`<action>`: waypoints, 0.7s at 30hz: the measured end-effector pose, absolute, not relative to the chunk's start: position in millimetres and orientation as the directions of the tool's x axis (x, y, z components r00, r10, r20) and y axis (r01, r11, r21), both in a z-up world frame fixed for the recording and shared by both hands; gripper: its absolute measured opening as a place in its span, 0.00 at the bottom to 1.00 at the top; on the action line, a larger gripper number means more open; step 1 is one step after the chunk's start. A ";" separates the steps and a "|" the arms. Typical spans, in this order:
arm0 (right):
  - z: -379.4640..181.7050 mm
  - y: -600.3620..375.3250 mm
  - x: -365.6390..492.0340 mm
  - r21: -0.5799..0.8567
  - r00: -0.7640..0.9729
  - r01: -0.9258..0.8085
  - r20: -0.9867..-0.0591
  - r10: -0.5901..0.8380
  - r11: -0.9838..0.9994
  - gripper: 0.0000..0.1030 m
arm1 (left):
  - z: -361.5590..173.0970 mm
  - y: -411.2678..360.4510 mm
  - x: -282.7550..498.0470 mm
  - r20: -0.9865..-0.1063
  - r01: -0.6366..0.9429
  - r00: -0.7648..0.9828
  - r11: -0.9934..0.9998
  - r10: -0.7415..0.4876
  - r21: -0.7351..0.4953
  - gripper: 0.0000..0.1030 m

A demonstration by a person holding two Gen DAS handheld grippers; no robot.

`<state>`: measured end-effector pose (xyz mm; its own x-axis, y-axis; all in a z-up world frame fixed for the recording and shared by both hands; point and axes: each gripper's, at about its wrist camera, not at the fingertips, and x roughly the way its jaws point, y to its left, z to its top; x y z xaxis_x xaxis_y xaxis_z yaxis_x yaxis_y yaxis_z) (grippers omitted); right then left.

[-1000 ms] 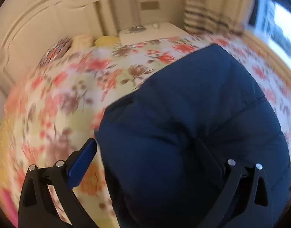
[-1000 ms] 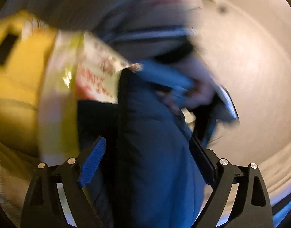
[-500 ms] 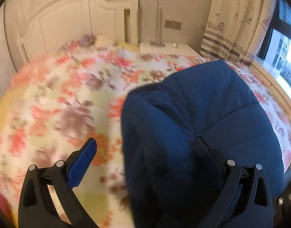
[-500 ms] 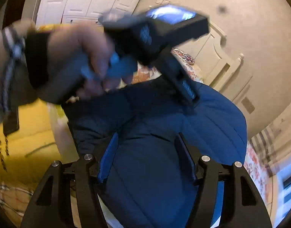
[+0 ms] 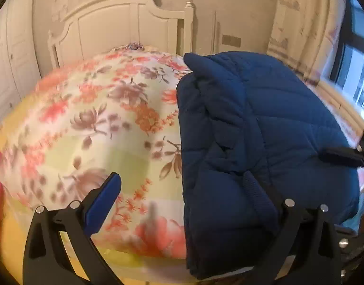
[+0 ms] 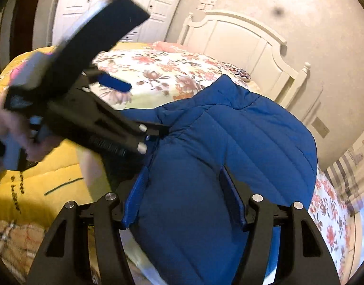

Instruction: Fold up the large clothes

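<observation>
The right gripper (image 6: 183,198) clamps a thick fold of the navy quilted padded jacket (image 6: 229,142) at the bed's near edge. The left gripper (image 5: 184,190) stands wide, one finger under the jacket. Floral bedspread (image 5: 98,118), then white headboard (image 5: 124,16).

Home bedroom, floral bed (image 5: 98,123), white headboard (image 5: 115,21) (curtained window (image 5: 357,71))

White headboard (image 5: 124,21), beige wall (image 6: 288,7), curtained window (image 5: 357,54).
</observation>
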<state>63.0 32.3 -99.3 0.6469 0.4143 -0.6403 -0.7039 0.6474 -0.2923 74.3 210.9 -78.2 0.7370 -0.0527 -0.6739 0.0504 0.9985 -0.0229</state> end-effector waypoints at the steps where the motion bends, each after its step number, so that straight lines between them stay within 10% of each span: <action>1: -95.5 27.4 64.2 -0.267 0.628 -0.717 -0.649 0.429 0.644 0.60 | -79.4 209.9 74.2 -0.670 0.043 0.741 0.999 -0.045 -0.019 0.98; 12: -31.6 5.9 171.1 -0.203 0.681 -0.607 -0.632 0.370 0.769 0.60 | -85.5 206.4 71.5 -0.668 0.001 0.744 1.000 -0.010 -0.014 0.98; 21: -70.6 60.5 332.5 -0.150 0.514 -0.547 -0.836 0.189 0.823 0.71 | -87.6 210.6 70.3 -0.676 0.000 0.737 0.999 -0.032 -0.047 0.98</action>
